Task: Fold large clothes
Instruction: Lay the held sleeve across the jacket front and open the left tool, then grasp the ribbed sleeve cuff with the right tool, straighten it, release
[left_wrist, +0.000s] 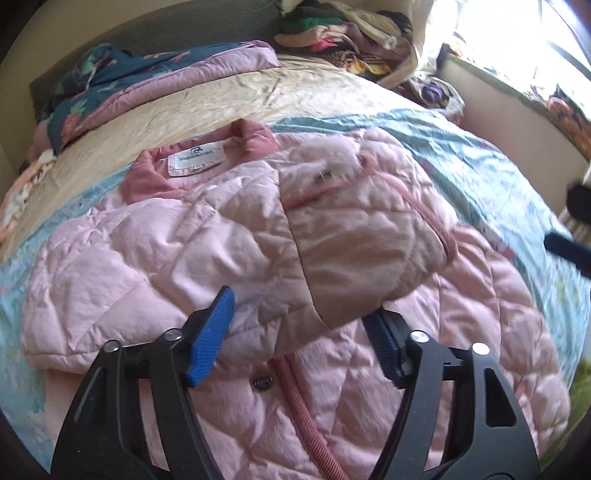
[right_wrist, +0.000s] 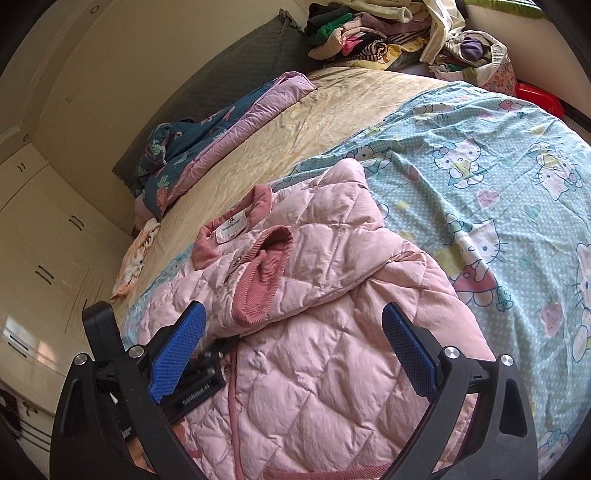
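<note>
Left wrist view: pink quilted jacket (left_wrist: 258, 229) lying on a bed, partly on the light blue cartoon-print sheet (left_wrist: 480, 155) and reaching toward the cream blanket (left_wrist: 221, 99). A sleeve is folded across the chest, and its end lies between the spread blue pads of the left gripper (left_wrist: 301, 338); the pads stand clear of the fabric on both sides, pinching nothing. The far pad's tip is hidden under the sleeve edge. At the right edge a dark blurred shape with a blue tip is too smeared to identify with certainty.

Right wrist view: right gripper (right_wrist: 295, 332) likewise spread wide and empty, poised above the jacket's lower front (right_wrist: 314, 369). The ribbed rose cuff (right_wrist: 264, 273) lies just ahead of its left pad. The jacket hem is cut off by the frame.
</note>
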